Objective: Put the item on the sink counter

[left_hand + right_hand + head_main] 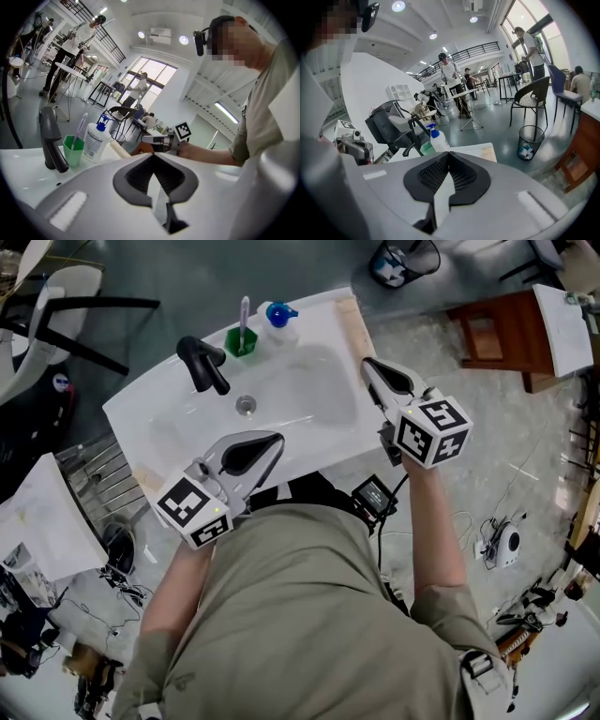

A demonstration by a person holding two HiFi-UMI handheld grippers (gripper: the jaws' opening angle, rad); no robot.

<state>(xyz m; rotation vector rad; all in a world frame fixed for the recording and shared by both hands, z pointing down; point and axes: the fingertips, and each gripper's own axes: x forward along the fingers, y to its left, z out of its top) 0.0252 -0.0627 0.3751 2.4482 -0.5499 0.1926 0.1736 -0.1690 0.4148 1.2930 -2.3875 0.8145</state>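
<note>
the white sink counter (155,418) carries a black faucet (204,365) at its back rim, and everything else is placed from that faucet. just beside the faucet, to its right in the head view, stands a green cup (240,341) with a toothbrush (245,313) upright in it. a white pump bottle (277,317) with a blue top stands on the cup's far side from the faucet, close to the cup. both rest on the counter's back ledge; which of them is the task's item cannot be told. the drain (246,405) lies in the basin just in front of the faucet.

the left gripper (277,438) hangs over the counter's near rim, on the person's side of the faucet and beyond the drain. its jaws are pressed together with nothing between them. the right gripper (367,363) is well apart from the faucet, across the basin at the counter's right edge, near a pale wooden strip (354,329). its jaws are likewise clenched on nothing.
</note>
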